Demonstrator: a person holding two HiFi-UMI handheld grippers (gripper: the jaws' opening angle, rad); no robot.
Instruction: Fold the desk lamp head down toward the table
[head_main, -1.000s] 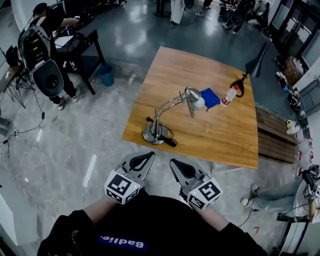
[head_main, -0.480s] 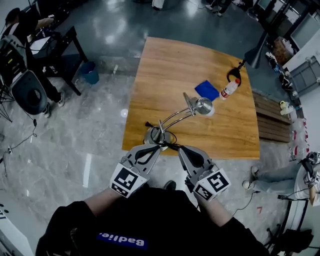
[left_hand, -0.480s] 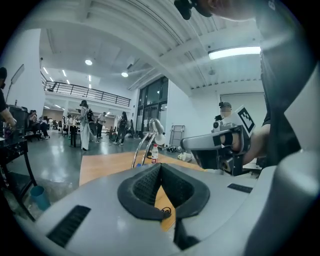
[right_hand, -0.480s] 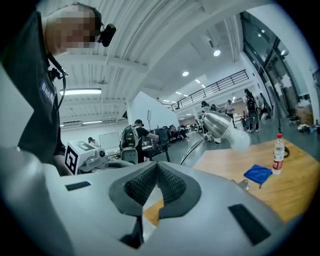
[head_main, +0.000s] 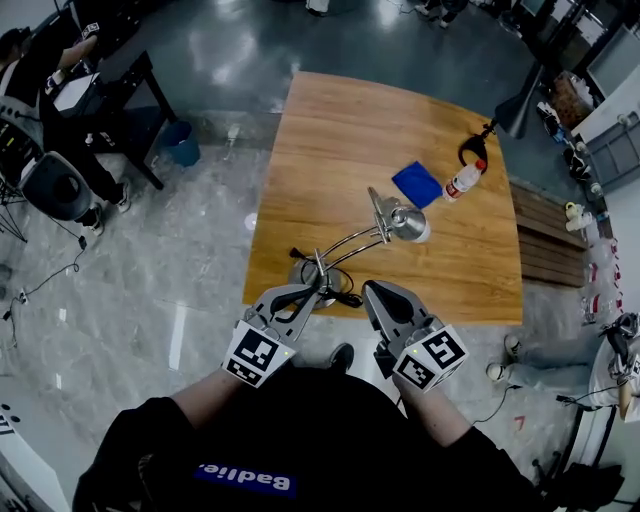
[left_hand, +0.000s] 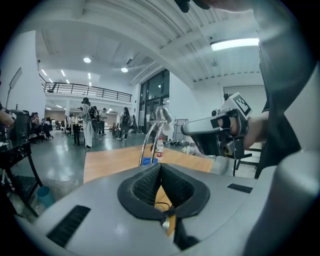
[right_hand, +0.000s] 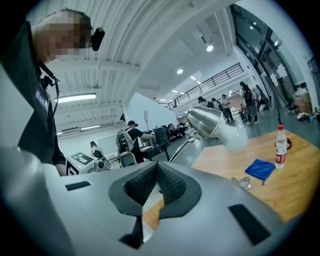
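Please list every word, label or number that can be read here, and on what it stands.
"Badlie", roughly, seen upside down: blue print on the person's black top.
Label on the bottle: too small to read.
Cubes on left gripper and right gripper: square patterns, no letters.

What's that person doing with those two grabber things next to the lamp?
A person holds a hand-held gripper in each hand at the near edge of the wooden table. The left hand-held gripper and the right hand-held gripper are both shut and empty, close to the base of the desk lamp. The lamp head is up on its curved arm, not yet folded down. A blue cloth and a bottle sit farther back.
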